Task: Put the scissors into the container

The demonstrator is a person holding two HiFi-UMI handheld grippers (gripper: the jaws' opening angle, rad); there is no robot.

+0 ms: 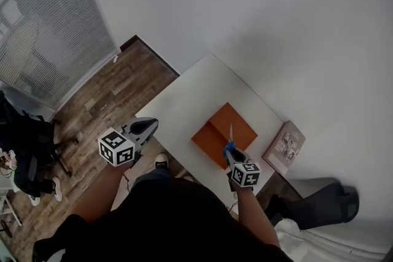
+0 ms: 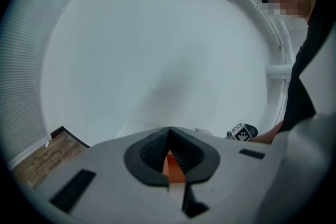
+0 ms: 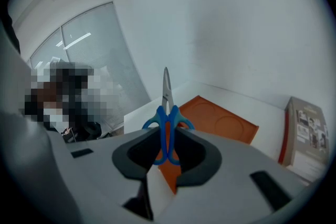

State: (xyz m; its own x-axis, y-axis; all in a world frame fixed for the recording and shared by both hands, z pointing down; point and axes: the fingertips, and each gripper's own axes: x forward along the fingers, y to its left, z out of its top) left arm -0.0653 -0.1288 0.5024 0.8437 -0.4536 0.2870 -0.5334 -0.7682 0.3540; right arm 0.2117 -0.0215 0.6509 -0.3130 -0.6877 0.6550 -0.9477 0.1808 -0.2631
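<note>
Blue-handled scissors (image 3: pixel 167 124) stand upright in my right gripper (image 3: pixel 168 139), which is shut on the handles, the steel blades pointing up and away. In the head view the scissors (image 1: pixel 230 138) and right gripper (image 1: pixel 233 155) hover over the near corner of the orange container (image 1: pixel 236 123), a flat square tray on the white table (image 1: pixel 184 107). The tray (image 3: pixel 223 123) lies just beyond the jaws in the right gripper view. My left gripper (image 1: pixel 146 127) hangs off the table's left edge, shut with nothing in it; its pads (image 2: pixel 157 147) meet at the tip.
A book (image 1: pixel 284 146) lies at the table's right end, beside the tray; it also shows in the right gripper view (image 3: pixel 307 134). On the floor sit a dark bag (image 1: pixel 319 205) at right and a chair base (image 1: pixel 37 156) at left. White wall behind.
</note>
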